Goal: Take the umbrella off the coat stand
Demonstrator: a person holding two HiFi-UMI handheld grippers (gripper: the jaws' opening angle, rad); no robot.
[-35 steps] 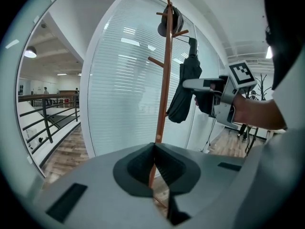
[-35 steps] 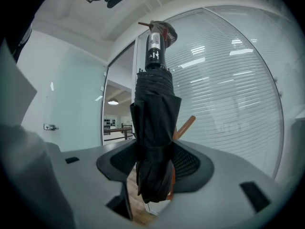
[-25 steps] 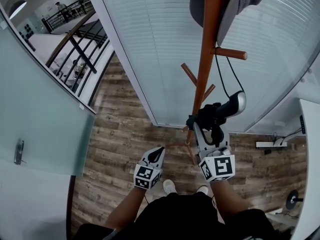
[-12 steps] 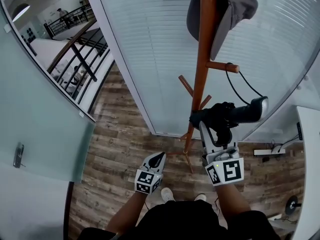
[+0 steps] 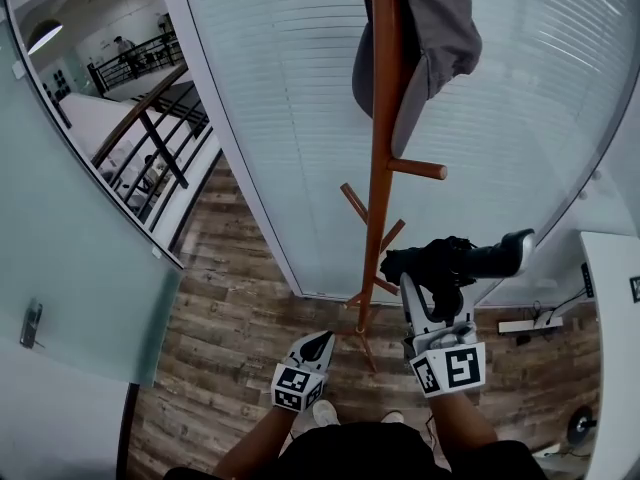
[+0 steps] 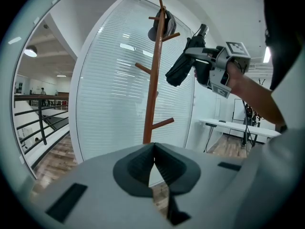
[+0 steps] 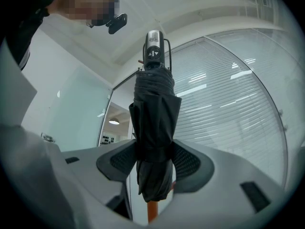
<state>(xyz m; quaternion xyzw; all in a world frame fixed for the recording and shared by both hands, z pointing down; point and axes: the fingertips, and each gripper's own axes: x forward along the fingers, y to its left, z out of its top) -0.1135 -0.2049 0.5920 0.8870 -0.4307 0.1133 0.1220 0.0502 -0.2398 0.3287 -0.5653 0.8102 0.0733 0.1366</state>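
Observation:
A folded black umbrella [image 5: 462,258] with a silver-tipped handle is held out level to the right of the brown wooden coat stand [image 5: 381,178], apart from it. My right gripper [image 5: 432,282] is shut on the umbrella's body. In the right gripper view the umbrella [image 7: 153,128] stands pinched between both pads, handle [image 7: 153,46] uppermost, its strap hanging free. The peg [image 5: 417,168] is bare. My left gripper [image 5: 318,340] hangs low at the left, shut and holding nothing. From the left gripper view the umbrella [image 6: 181,66] shows beside the stand [image 6: 153,80], and that gripper's jaws [image 6: 153,152] are pressed together.
A grey cap [image 5: 432,38] hangs at the top of the stand. A curved wall of white blinds [image 5: 280,98] runs behind it. A frosted glass door [image 5: 70,258] stands at the left. A white desk [image 5: 615,318] and a power strip [image 5: 522,324] lie at the right.
The umbrella's strap has come off the peg. My right gripper has carried the umbrella up and to the right, away from the stand. The left gripper has shifted slightly.

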